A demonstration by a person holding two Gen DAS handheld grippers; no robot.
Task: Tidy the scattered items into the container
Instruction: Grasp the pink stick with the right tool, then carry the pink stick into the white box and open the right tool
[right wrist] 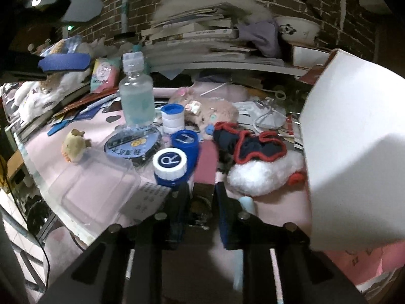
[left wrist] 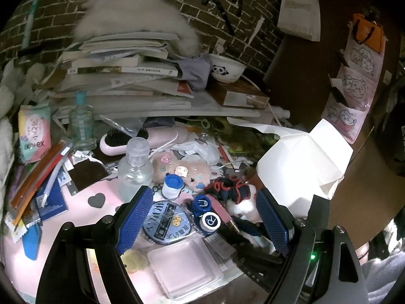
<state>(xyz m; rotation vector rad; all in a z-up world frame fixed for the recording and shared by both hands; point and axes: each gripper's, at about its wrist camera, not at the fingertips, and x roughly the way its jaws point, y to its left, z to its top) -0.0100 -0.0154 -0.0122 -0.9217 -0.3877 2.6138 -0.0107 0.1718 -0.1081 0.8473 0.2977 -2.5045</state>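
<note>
My left gripper [left wrist: 204,202] is open wide above the pink tabletop, its blue pads [left wrist: 136,217] on either side of a blue contact lens case [left wrist: 206,214] and a round blue badge [left wrist: 164,221]. My right gripper [right wrist: 201,197] is low over the table with its jaws nearly together on the near end of a flat pink bar [right wrist: 205,162]. It reaches in from the lower right in the left wrist view. The white paper box [right wrist: 354,139] stands open at the right. A navy scrunchie with red trim [right wrist: 253,144] and a white fluffy piece [right wrist: 263,174] lie beside the box.
A clear bottle [right wrist: 136,96], a small blue-capped jar [right wrist: 173,117], a pink plush pouch [right wrist: 212,111], a yellow plush chick [right wrist: 74,145] and a clear plastic tray [right wrist: 93,177] crowd the table. Stacked books [left wrist: 121,71] and a panda bowl [left wrist: 227,69] fill the back shelf.
</note>
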